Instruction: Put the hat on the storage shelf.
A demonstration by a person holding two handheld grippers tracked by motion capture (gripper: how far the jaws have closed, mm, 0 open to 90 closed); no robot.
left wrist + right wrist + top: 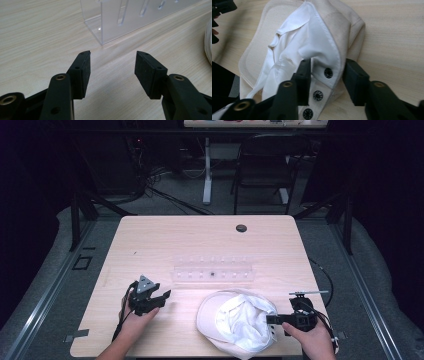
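A cream cap (235,320) lies upside down on the table's near right part, its white lining (294,37) facing up. My right gripper (270,320) is at the cap's right edge. Its jaws stand open on either side of the rear band with its black snap buttons (318,95), and my right gripper (325,72) is not pinching the fabric. My left gripper (162,299) hovers open over bare wood left of the cap. Nothing is between the jaws of my left gripper (112,62), which point toward a clear acrylic rack (130,17).
The clear rack (214,270) stands across the middle of the wooden table (165,240), just beyond the cap. A dark cable hole (241,228) sits near the far edge. A chair (265,165) and a desk leg stand behind the table.
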